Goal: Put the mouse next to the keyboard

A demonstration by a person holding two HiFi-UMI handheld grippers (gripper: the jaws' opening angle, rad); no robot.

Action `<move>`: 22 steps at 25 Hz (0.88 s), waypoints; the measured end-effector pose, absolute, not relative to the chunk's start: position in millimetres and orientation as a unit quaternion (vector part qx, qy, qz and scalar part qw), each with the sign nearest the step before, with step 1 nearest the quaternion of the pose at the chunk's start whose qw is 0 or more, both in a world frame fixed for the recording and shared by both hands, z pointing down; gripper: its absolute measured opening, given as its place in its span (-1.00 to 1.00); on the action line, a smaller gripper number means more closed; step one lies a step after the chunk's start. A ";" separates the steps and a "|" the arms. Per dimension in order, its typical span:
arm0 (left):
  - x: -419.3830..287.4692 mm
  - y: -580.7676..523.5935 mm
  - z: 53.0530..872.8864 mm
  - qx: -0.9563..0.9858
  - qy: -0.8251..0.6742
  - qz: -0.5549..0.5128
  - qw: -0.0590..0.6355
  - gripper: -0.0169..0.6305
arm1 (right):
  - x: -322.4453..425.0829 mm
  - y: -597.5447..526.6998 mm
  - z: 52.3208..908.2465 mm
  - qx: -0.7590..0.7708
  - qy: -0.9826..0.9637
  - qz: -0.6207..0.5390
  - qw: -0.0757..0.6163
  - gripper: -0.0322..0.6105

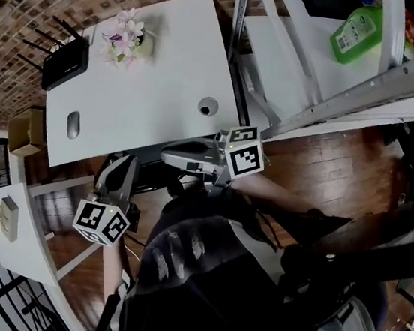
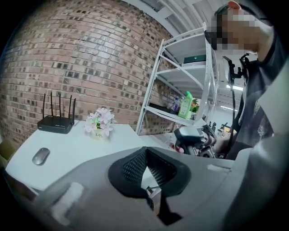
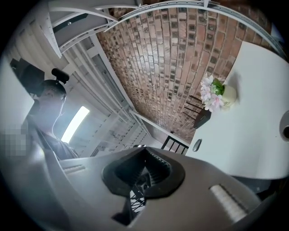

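Note:
A grey mouse (image 1: 73, 124) lies near the left end of the white table (image 1: 158, 79); it also shows in the left gripper view as the mouse (image 2: 41, 156) and far off in the right gripper view as the mouse (image 3: 197, 145). No keyboard is in any view. My left gripper (image 1: 119, 163) hangs off the table's near edge, below and right of the mouse, jaws together and empty (image 2: 145, 151). My right gripper (image 1: 168, 152) sits by the table's near edge, pointing left, with its jaws (image 3: 145, 155) closed on nothing.
A black router (image 1: 65, 63) and a small pot of flowers (image 1: 125, 37) stand at the table's far side, with a round cable hole (image 1: 208, 106) near its right end. A white shelf unit with a green bottle (image 1: 357, 29) stands to the right. A low side table (image 1: 22, 250) is at the left.

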State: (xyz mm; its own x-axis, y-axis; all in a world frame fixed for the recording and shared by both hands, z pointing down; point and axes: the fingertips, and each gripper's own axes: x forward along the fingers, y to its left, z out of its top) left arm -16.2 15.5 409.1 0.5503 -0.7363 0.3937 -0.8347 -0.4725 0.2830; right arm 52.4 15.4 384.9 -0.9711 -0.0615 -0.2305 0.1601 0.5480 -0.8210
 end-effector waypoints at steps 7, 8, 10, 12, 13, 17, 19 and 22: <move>-19.5 42.8 403.7 0.864 -0.443 0.093 0.219 -0.94 | 47.7 19.7 360.0 0.032 0.884 -0.446 0.139 -0.89; -21.3 46.9 404.2 0.868 -0.437 0.091 0.217 -0.94 | 45.1 23.7 360.2 0.028 0.885 -0.443 0.138 -0.89; -25.3 57.2 404.2 0.880 -0.419 0.079 0.210 -0.94 | 37.7 35.1 361.3 0.018 0.887 -0.441 0.137 -0.89; -33.2 71.1 402.1 0.885 -0.410 0.066 0.212 -0.94 | 26.7 50.3 361.6 0.011 0.885 -0.443 0.140 -0.89; -40.9 77.9 402.5 0.883 -0.414 0.062 0.214 -0.94 | 20.1 58.4 361.4 0.009 0.883 -0.448 0.142 -0.89; -68.3 94.2 405.3 0.868 -0.451 0.067 0.195 -0.93 | 7.9 87.7 356.4 0.008 0.879 -0.456 0.140 -0.89; -68.2 99.8 402.1 0.878 -0.437 0.067 0.182 -0.94 | 8.3 95.0 353.2 -0.003 0.885 -0.445 0.137 -0.89; -77.8 110.8 403.3 0.890 -0.416 0.067 0.176 -0.93 | -2.8 103.6 352.2 -0.021 0.892 -0.432 0.134 -0.89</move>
State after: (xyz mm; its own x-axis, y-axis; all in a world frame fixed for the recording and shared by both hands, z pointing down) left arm -77.8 110.8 403.3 0.6455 -0.7159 0.2660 -0.7633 -0.5925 0.2575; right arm -2.8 103.6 352.2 -0.9634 -0.1528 -0.2202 0.0780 0.6262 -0.7758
